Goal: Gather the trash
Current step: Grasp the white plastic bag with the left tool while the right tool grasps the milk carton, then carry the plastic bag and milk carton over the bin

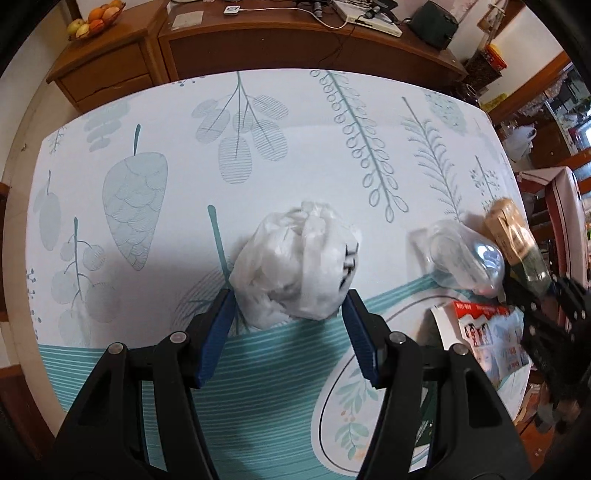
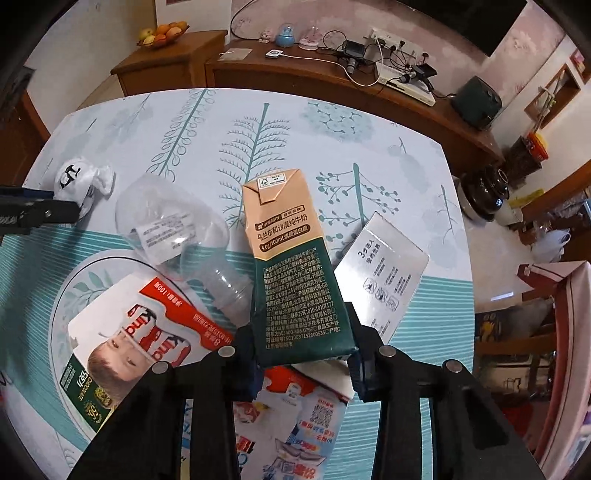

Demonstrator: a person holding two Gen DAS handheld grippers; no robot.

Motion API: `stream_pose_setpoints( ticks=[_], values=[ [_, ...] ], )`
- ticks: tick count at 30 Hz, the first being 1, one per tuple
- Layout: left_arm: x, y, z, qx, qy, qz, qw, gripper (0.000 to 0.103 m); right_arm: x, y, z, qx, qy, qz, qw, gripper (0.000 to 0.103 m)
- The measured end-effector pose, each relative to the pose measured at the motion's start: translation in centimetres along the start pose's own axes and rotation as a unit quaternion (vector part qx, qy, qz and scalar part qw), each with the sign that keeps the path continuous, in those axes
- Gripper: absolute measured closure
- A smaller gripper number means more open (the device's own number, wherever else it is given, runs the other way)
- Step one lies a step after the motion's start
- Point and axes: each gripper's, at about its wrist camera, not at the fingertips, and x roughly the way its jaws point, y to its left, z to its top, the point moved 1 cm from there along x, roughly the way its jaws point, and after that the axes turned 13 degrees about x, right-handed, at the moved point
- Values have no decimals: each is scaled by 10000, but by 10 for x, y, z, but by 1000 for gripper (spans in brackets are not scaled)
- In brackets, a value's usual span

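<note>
A crumpled white plastic bag (image 1: 299,266) lies on the leaf-print tablecloth (image 1: 147,122). My left gripper (image 1: 288,306) is open, its blue pads on either side of the bag's near end. My right gripper (image 2: 301,343) is shut on a tan and dark green milk carton (image 2: 291,258) and holds it tilted above the table; the carton also shows in the left wrist view (image 1: 517,240). A clear plastic bottle (image 2: 177,229) lies left of the carton. The white bag shows at the far left of the right wrist view (image 2: 81,177).
A Kinder chocolate box (image 2: 125,343), a printed flat package (image 2: 295,424) and a silver-white box (image 2: 384,269) lie near the table's front. Wooden cabinets (image 2: 332,81) with a fruit bowl (image 2: 162,33) and electronics stand behind the table.
</note>
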Motion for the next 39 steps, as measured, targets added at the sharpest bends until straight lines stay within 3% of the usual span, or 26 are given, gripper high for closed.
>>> stream_pose_setpoints(
  ticks=[6, 12, 19, 28, 39],
  values=[
    [2, 0, 0, -170, -251, -164, 9994, 73, -16, -6, -10, 391, -113, 111, 9991, 68],
    [-21, -9, -15, -115, -476, -250, 9985, 78, -48, -17, -24, 835, -372, 299, 9954, 68],
    [-82, -36, -53, 146, -736, -354, 9966, 78, -106, -29, -50, 1359, -753, 664, 9856, 68],
    [-163, -97, -140, 269, -961, -360, 9944, 78, -184, -44, -132, 1762, -917, 1229, 9723, 68],
    [-209, -193, -290, 49, -1187, -127, 9928, 78, -270, -72, -284, 1567, -923, 1808, 9666, 68]
  ],
)
